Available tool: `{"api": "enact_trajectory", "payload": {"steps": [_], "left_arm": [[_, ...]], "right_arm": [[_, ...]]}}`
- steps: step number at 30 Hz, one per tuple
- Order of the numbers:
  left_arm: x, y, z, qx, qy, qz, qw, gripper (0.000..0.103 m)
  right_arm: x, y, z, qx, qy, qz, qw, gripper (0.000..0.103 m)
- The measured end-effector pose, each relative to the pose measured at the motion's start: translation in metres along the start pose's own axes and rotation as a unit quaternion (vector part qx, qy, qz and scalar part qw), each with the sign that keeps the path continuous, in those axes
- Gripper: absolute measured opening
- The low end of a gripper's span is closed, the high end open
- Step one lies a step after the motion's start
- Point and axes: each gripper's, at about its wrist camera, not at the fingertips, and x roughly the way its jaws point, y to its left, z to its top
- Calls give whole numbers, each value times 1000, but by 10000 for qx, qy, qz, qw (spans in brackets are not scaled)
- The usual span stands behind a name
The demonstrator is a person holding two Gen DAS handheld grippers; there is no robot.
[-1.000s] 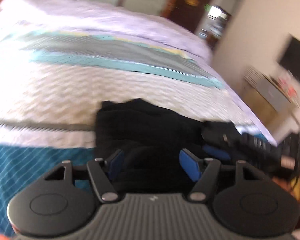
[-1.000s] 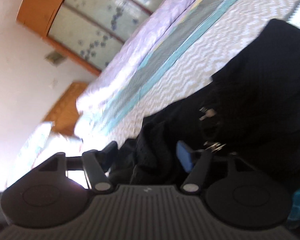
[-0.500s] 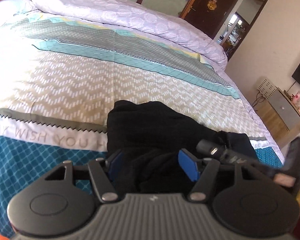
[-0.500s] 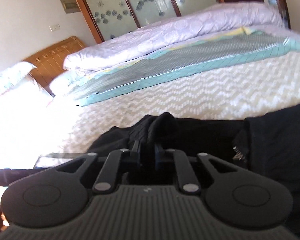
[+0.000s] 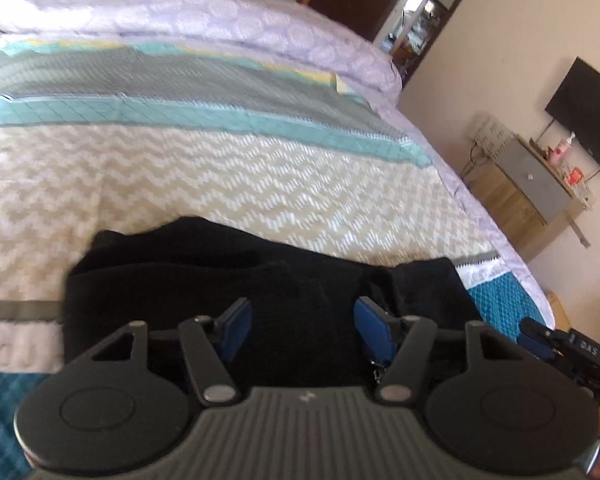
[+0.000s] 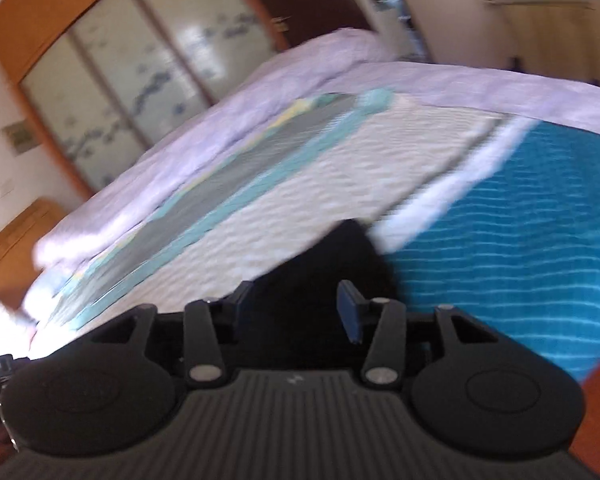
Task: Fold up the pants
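The black pants (image 5: 228,280) lie in a wide bundle on the patterned bedspread (image 5: 220,176), near the bed's front edge. My left gripper (image 5: 300,326) is open just above the pants, its blue pads (image 5: 236,324) apart and holding nothing. My right gripper (image 6: 296,308) is open too, over the right end of the pants (image 6: 340,256). It shows in the left wrist view as a dark tool (image 5: 568,350) at the far right. The right wrist view is blurred by motion.
A folded lilac quilt (image 5: 180,20) lies along the far side of the bed. A wardrobe with glass doors (image 6: 140,72) stands behind it. A low cabinet (image 5: 532,184) and a wall screen (image 5: 588,116) stand right of the bed. The bed's teal band (image 6: 520,220) reaches its edge.
My right gripper was shut on a fold of the pants half a second ago; it has opened, let go and swung right. The pants now lie wider and flatter. My left gripper stayed open.
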Motion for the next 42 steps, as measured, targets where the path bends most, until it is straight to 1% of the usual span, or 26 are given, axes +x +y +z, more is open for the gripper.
{"api": "enact_trajectory", "payload": {"steps": [3,5,6,8,9,10,11,12,14,17,19,22,24,26,27,28,29,31,33,34,35,36,37,38,39,42], "left_arm": [[46,-6,-4,-26,553,98,9984,56],[58,-14,-12,297,404,306,9983,58],[59,-19,-14,442,428,320,9976,65],[56,-26,-13,526,556,415,9962,66],[52,-28,-10,528,635,424,9957,65],[43,-29,-5,433,660,349,9963,64],[33,-28,1,247,620,168,9976,64],[20,-28,6,51,499,-23,9987,64],[1,-37,20,-140,243,-300,9992,69],[-14,-64,35,105,141,-478,9987,80],[-13,-85,41,410,294,-518,9974,91],[4,-111,44,875,667,-309,9935,94],[15,-115,43,868,820,-256,9925,94],[22,-110,43,547,993,-462,9925,89],[23,-107,42,410,1047,-579,9920,66],[24,-103,41,359,1117,-641,9910,23],[23,-98,40,363,1108,-529,9918,12],[11,-84,42,301,966,-496,9936,12],[-3,-65,46,190,885,-496,9947,12],[-11,-53,48,109,830,-498,9952,12],[-19,-42,51,52,772,-478,9959,12],[-27,-32,51,-2,730,-455,9963,12],[-33,-20,53,-91,698,-423,9966,12],[-38,-9,52,-173,687,-396,9967,12],[-43,2,50,-249,691,-359,9967,13],[-57,33,38,-422,556,-242,9973,13]], "right_arm": [[4,-33,-7,415,54,-20,9991,56],[13,-41,-16,676,229,163,9973,59],[21,-43,-20,740,403,220,9962,59],[29,-32,-29,673,732,232,9948,59],[30,-28,-32,503,756,140,9958,57],[27,-23,-31,323,798,46,9963,40],[24,-21,-28,292,849,87,9959,18],[18,-18,-24,367,774,188,9961,18],[3,-5,-17,321,518,530,9967,16],[-6,40,-18,-201,301,1009,9942,14],[-7,72,-27,-597,281,1268,9897,14],[-7,108,-42,-1005,289,1505,9831,14],[-6,123,-51,-1202,309,1625,9789,14],[-4,134,-58,-1300,409,1721,9756,14],[-3,139,-61,-1354,463,1758,9740,15],[-3,143,-64,-1417,496,1784,9724,15],[-3,150,-67,-1492,510,1797,9710,15],[-4,161,-70,-1682,480,1741,9691,15],[-6,168,-73,-1746,439,1878,9656,21],[-7,172,-75,-1798,433,1974,9627,32],[-9,180,-82,-1963,416,1988,9593,57],[-11,186,-89,-2188,375,1945,9555,64],[-8,190,-96,-2407,420,1924,9504,60],[-4,195,-101,-2520,579,1945,9462,35],[2,199,-104,-2517,789,2004,9435,15],[6,218,-115,-2581,1044,2285,9329,13]]}}
